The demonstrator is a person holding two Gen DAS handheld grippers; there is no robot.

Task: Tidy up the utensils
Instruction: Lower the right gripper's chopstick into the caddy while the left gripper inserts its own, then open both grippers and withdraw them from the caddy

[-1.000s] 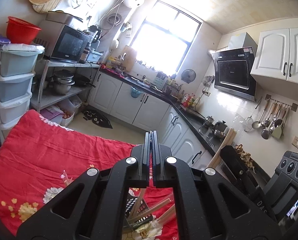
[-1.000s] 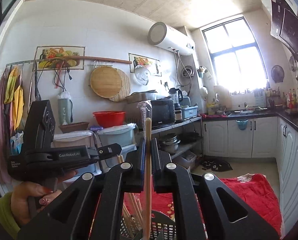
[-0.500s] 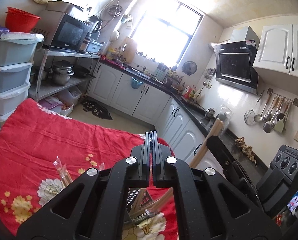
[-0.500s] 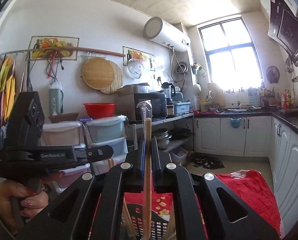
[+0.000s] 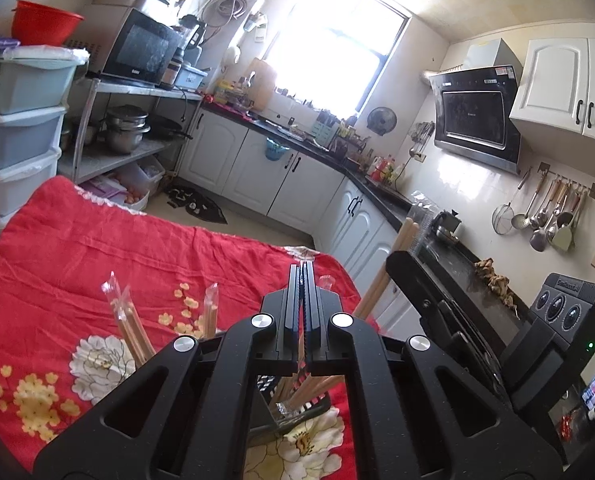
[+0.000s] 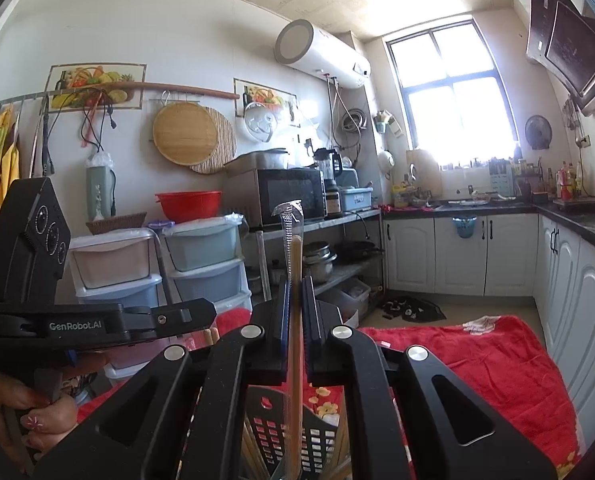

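My right gripper (image 6: 295,292) is shut on a plastic-wrapped pair of chopsticks (image 6: 293,248) held upright; its lower end reaches into a black slotted utensil holder (image 6: 293,436) below. My left gripper (image 5: 302,280) is shut and empty above the same holder (image 5: 297,404), which stands on the red flowered cloth (image 5: 97,264). Several wrapped chopsticks (image 5: 127,320) stick up from the holder. The right gripper's body (image 5: 449,312) and its chopsticks (image 5: 393,256) show at the right of the left wrist view. The left gripper's body (image 6: 89,320) shows at the left of the right wrist view.
The cloth-covered table (image 6: 477,356) sits in a kitchen. Plastic drawer towers (image 6: 205,264) and a metal shelf with a microwave (image 6: 281,196) stand beyond it. White cabinets with a black counter (image 5: 297,168) run along the far wall.
Both views have tilted downward, bringing more of the table and holder into sight. The right gripper has lowered the wrapped chopsticks further into the holder. Both stay shut.
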